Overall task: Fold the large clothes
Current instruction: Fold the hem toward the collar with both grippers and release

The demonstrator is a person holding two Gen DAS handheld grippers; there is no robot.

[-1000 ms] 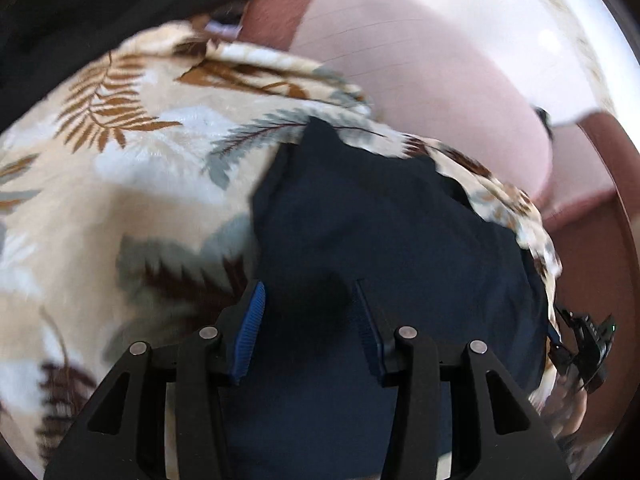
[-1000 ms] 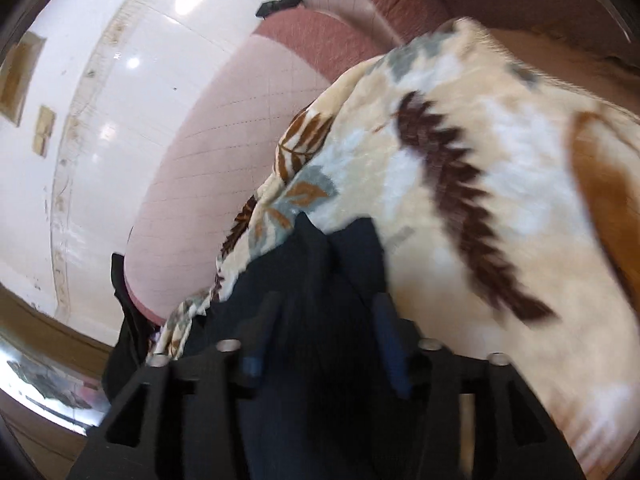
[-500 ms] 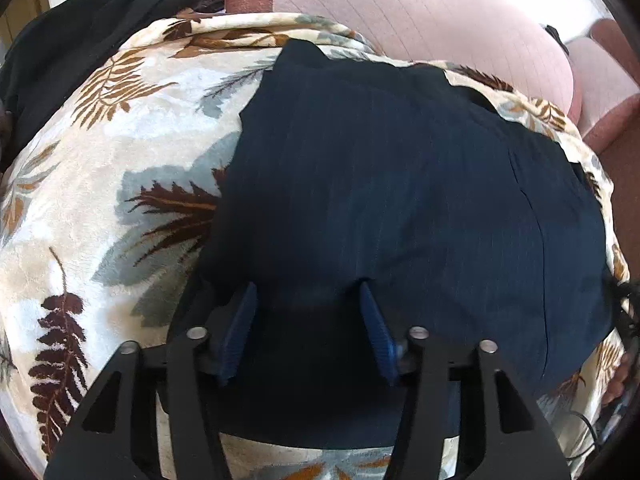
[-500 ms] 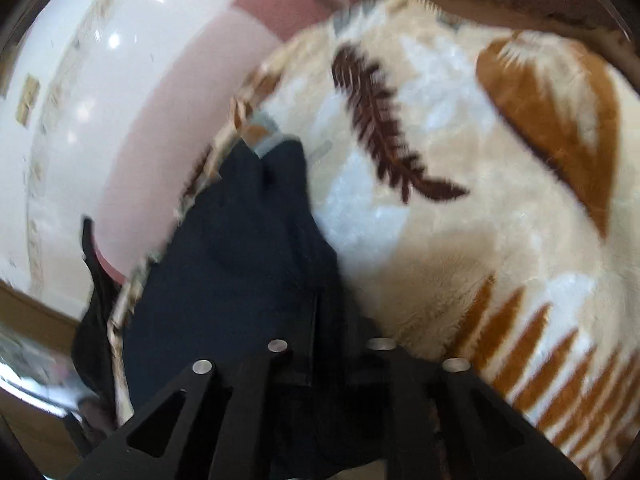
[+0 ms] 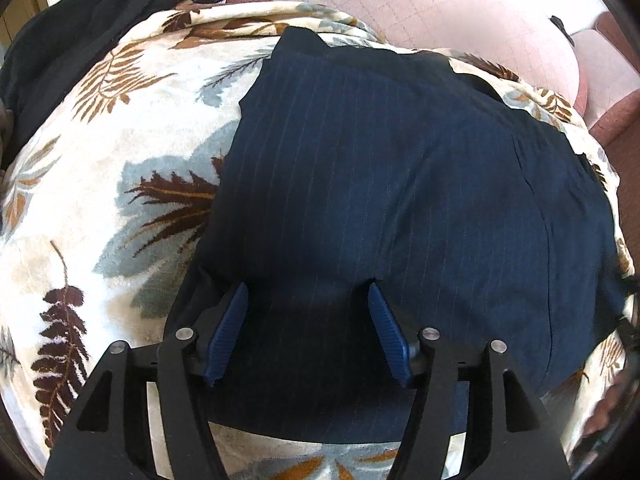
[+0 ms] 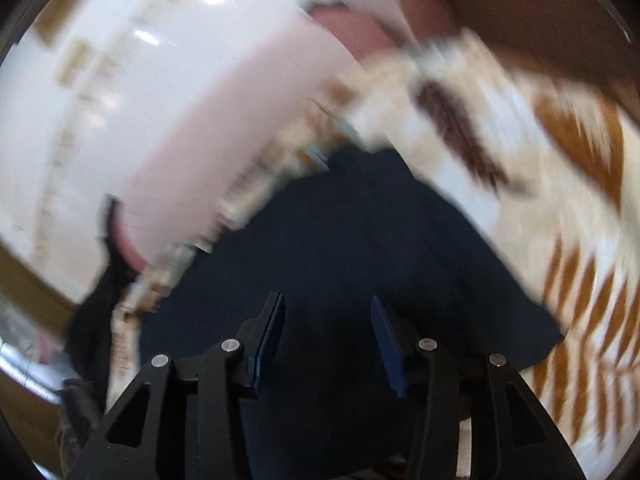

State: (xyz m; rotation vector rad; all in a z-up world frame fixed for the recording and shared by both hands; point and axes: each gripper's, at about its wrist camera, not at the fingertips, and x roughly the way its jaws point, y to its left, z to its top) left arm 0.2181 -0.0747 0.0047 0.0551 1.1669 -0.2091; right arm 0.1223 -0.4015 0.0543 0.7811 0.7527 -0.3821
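Left claw [image 5: 306, 292], right claw [image 6: 326, 302] both spread above navy garment [image 5: 400, 184] on leaf-print blanket [image 5: 100, 160].

One navy pinstriped garment [image 5: 384, 184] is lying on one leaf-patterned blanket [image 5: 120, 184]; two grippers, left gripper [image 5: 306, 332] and right gripper [image 6: 328, 340], are showing.

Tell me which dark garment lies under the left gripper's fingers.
The navy pinstriped garment, spread flat on the leaf-print blanket, lies under the open left gripper. The plain black garment sits bunched at the blanket's far edge.
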